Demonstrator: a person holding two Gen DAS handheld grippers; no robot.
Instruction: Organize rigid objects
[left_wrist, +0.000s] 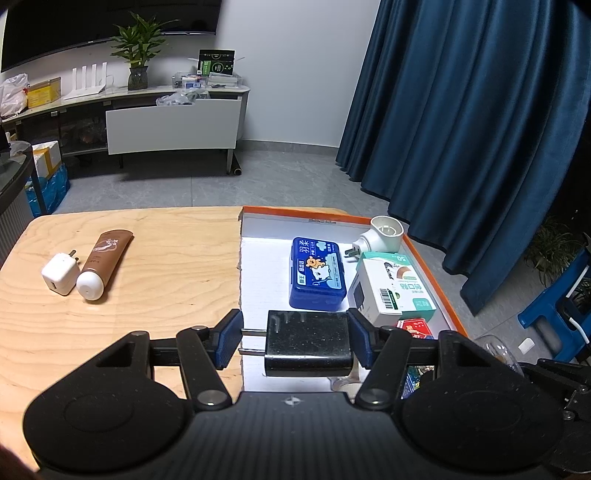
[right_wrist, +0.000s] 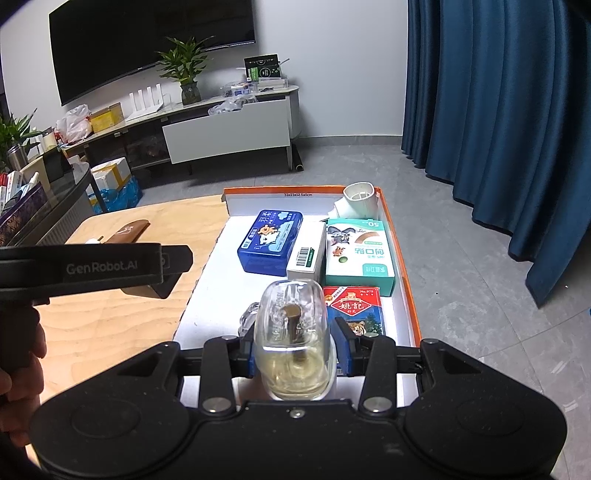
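Observation:
My left gripper (left_wrist: 293, 338) is open around a black charger (left_wrist: 308, 341); the right pad touches it, the left pad stands off by the prongs. The charger sits in the orange-rimmed box (left_wrist: 432, 266). My right gripper (right_wrist: 295, 349) is shut on a clear glass perfume bottle (right_wrist: 293, 332), held over the same box (right_wrist: 400, 258). In the box lie a blue tin (left_wrist: 317, 273), a white-green plaster carton (left_wrist: 391, 288), a white plug adapter (left_wrist: 382, 234) and a red card pack (right_wrist: 352, 308). A white charger (left_wrist: 60, 274) and a brown tube (left_wrist: 103, 264) lie on the wooden table (left_wrist: 147, 295).
The left gripper's body (right_wrist: 92, 266) crosses the right wrist view at the left. A clear cap (right_wrist: 249, 317) lies in the box beside the bottle. Blue curtains (left_wrist: 461, 110) hang at the right. A TV cabinet (left_wrist: 147, 118) stands across the grey floor.

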